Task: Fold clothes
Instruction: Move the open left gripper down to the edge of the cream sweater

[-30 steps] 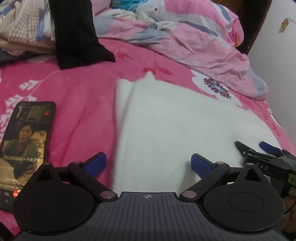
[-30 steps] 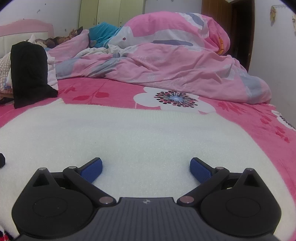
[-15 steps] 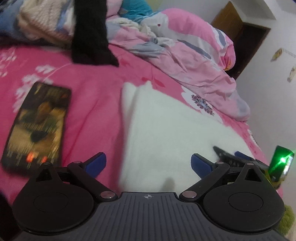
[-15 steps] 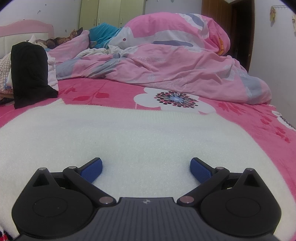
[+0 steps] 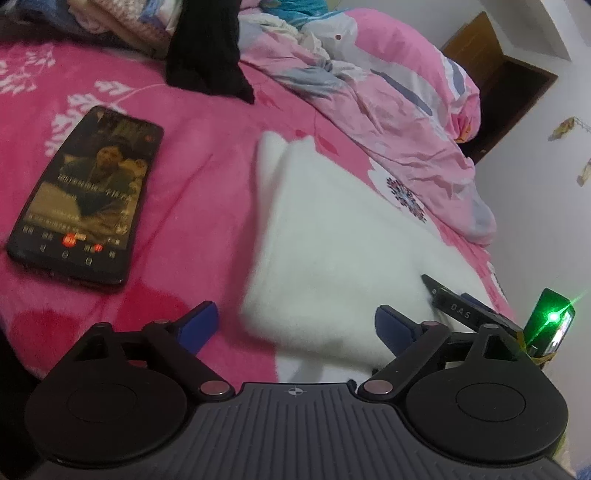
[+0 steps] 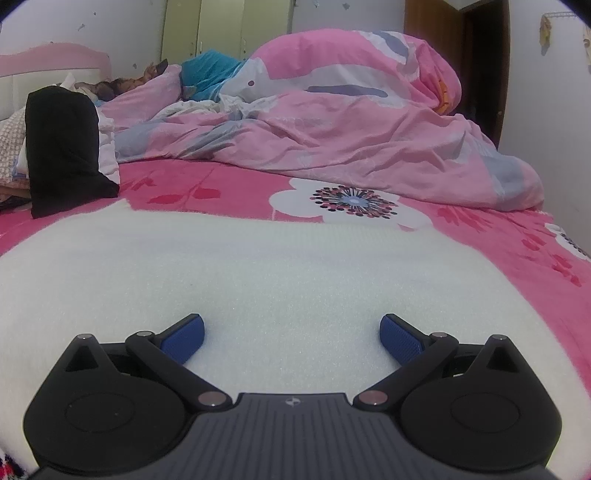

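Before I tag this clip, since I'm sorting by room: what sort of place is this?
Most likely a bedroom: a bed under a pink floral sheet, a rumpled pink duvet, and wardrobe doors behind. A white garment lies spread on the sheet.

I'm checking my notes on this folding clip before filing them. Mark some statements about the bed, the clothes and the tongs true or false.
1. A white garment lies spread on the pink bedsheet. True.
2. A phone lies on the sheet with its screen dark. False: the screen is lit.
3. The phone rests on the white garment. False: it lies beside it, on the sheet.
4. The right tongs stand open over the white garment. True.
5. A black garment sits near the bed's head. True.
6. The left tongs clamp the white garment. False: they are closing, pads not yet pressing it.
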`<state>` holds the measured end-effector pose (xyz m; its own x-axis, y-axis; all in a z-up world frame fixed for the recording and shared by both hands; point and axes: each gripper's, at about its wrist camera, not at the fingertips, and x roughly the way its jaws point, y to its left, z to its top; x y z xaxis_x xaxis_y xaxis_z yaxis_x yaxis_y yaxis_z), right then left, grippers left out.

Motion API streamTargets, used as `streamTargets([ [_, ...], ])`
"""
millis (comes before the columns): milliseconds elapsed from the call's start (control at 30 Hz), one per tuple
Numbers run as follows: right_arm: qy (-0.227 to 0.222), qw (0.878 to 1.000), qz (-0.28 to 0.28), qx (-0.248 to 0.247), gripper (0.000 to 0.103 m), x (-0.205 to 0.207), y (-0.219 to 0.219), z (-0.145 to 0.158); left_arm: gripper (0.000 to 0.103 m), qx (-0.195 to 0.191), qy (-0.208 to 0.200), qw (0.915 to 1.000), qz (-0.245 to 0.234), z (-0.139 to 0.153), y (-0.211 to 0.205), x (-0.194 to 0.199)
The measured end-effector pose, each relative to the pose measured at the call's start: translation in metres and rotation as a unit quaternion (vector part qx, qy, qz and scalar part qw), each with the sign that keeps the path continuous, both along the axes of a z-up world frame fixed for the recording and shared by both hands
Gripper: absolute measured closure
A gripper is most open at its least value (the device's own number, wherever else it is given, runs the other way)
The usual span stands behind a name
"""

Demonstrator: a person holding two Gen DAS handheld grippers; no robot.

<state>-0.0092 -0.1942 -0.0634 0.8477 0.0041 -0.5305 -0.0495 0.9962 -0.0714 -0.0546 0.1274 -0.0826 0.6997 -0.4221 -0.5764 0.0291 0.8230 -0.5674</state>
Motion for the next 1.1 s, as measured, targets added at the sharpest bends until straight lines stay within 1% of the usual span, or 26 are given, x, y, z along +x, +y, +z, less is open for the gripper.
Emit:
streamTargets([
  [67,-0.001,1.0,0.001,0.0,0.0,-0.001,0.0,0.0,0.026,-0.009,0.003,0.9998,0.015,-0.002,0.005,-0.003],
  [133,-0.003,1.0,0.002,0.001,0.0,-0.001,0.0,-0.001,0.031,-0.022,0.008,0.9993,0.03,-0.005,0.01,-0.005],
  [200,-0.005,1.0,0.004,0.002,0.0,-0.001,0.0,-0.001,0.033,-0.026,0.014,0.9989,0.035,-0.008,0.012,-0.003],
  [533,-0.013,1.0,0.01,0.006,0.0,-0.003,-0.003,-0.003,0.036,0.036,0.0,0.9988,0.034,-0.003,-0.006,-0.002],
  [600,-0.013,1.0,0.01,0.006,0.0,-0.003,-0.003,-0.003,0.039,0.035,-0.006,0.9989,0.031,-0.003,-0.008,-0.004],
  [733,-0.014,1.0,0.01,0.007,0.0,-0.003,-0.002,-0.003,0.04,0.034,-0.014,0.999,0.026,-0.005,-0.012,-0.006],
  [800,-0.015,1.0,0.009,0.006,0.0,-0.004,-0.002,-0.003,0.04,0.028,-0.016,0.9991,0.027,-0.006,-0.012,-0.006],
  [833,-0.015,1.0,0.009,0.006,0.0,-0.004,-0.002,-0.003,0.04,0.019,-0.018,0.9993,0.027,-0.008,-0.011,-0.006],
  [967,-0.015,1.0,0.009,0.006,0.0,-0.004,-0.001,-0.003,0.039,-0.025,-0.024,0.9991,0.026,-0.015,-0.005,-0.002],
  [1100,-0.016,1.0,0.009,0.005,0.0,-0.004,-0.001,-0.003,0.039,-0.071,-0.029,0.9965,0.032,-0.024,0.001,0.005],
])
